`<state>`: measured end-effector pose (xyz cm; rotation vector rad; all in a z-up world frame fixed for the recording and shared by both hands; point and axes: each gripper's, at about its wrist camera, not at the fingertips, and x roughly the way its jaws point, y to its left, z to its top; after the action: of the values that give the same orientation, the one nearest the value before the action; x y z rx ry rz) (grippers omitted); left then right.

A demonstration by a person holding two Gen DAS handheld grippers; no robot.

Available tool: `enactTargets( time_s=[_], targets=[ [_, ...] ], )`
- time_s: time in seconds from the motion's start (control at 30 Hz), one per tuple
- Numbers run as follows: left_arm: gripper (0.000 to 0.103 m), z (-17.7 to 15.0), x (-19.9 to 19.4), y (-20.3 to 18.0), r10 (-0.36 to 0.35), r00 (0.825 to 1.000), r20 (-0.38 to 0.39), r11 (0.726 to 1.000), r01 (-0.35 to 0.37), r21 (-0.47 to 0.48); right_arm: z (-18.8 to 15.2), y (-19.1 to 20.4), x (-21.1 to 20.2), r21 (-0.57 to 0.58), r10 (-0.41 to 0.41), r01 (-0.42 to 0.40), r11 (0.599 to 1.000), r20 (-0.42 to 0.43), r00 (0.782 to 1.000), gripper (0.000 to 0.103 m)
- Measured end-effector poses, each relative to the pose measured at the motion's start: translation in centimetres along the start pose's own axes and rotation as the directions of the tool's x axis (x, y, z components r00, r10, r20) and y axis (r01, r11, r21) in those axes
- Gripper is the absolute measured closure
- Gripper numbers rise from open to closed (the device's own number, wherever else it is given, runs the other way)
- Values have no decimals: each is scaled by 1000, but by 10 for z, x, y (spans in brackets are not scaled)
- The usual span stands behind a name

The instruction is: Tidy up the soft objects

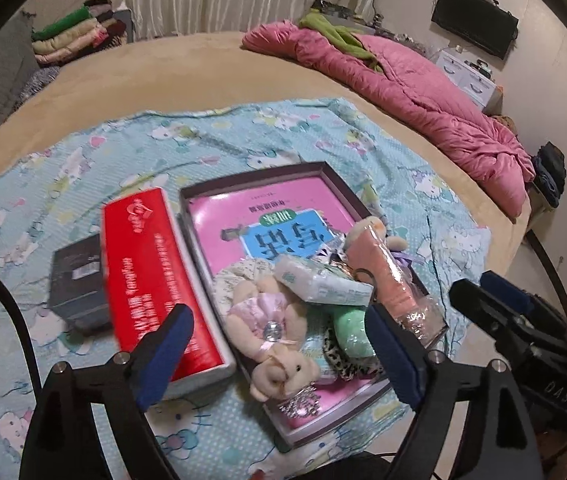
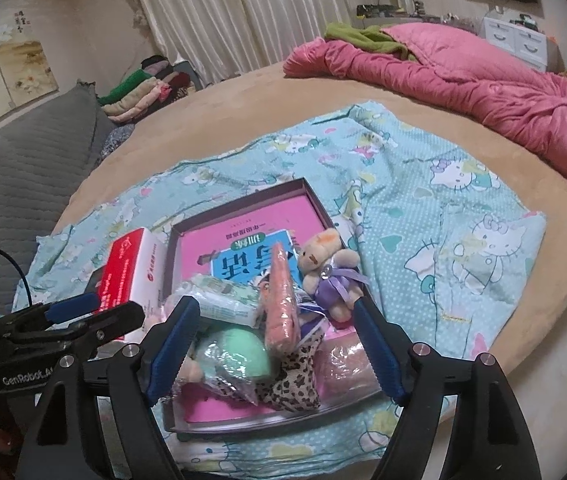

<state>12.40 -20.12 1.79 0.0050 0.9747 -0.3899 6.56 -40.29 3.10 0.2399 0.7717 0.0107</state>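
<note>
Both sets of jaws stand wide apart and hold nothing. Between and just beyond the jaws of my left gripper (image 1: 279, 352) lies a bear in a pink dress (image 1: 271, 332), inside the open box (image 1: 251, 178) with the pink book at its bottom; I see no pad touching it. To the left of those jaws sits a red carton (image 1: 151, 264), its near end behind the left pad. Between the jaws of my right gripper (image 2: 279, 344) I see a green pouch (image 2: 235, 356), a leopard-print piece (image 2: 295, 380) and a peach wrapped bundle (image 2: 281, 300). Just past the right pad sits a bear in purple (image 2: 329, 272). All rest on the bed's blue cartoon sheet (image 2: 463, 240).
</note>
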Motion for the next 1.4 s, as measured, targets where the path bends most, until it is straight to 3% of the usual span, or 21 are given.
enactTargets(
  time_s=[0.33, 0.53, 0.73, 1.0, 1.4],
  targets=[
    [15, -11, -49, 19, 58, 997, 48, 998, -57, -27, 1, 26, -41, -15, 14, -13, 1000, 70, 997, 18],
    [15, -26, -72, 25, 94, 994, 53, 995, -92, -30, -10, 41, -61, -22, -10, 12, 1000, 98, 995, 11],
    [15, -47, -90, 32, 120, 991, 59, 992, -118, -42, -25, 54, -76, -37, -40, 45, 998, 117, 992, 10],
    [15, -70, -103, 35, 157, 986, 61, 987, -154, -55, -41, 58, -81, -20, -54, 56, 998, 99, 994, 10],
    [15, -96, -115, 34, 149, 987, 56, 986, -144, -83, -75, 74, -87, -71, -64, 69, 995, 72, 995, 10]
  ],
)
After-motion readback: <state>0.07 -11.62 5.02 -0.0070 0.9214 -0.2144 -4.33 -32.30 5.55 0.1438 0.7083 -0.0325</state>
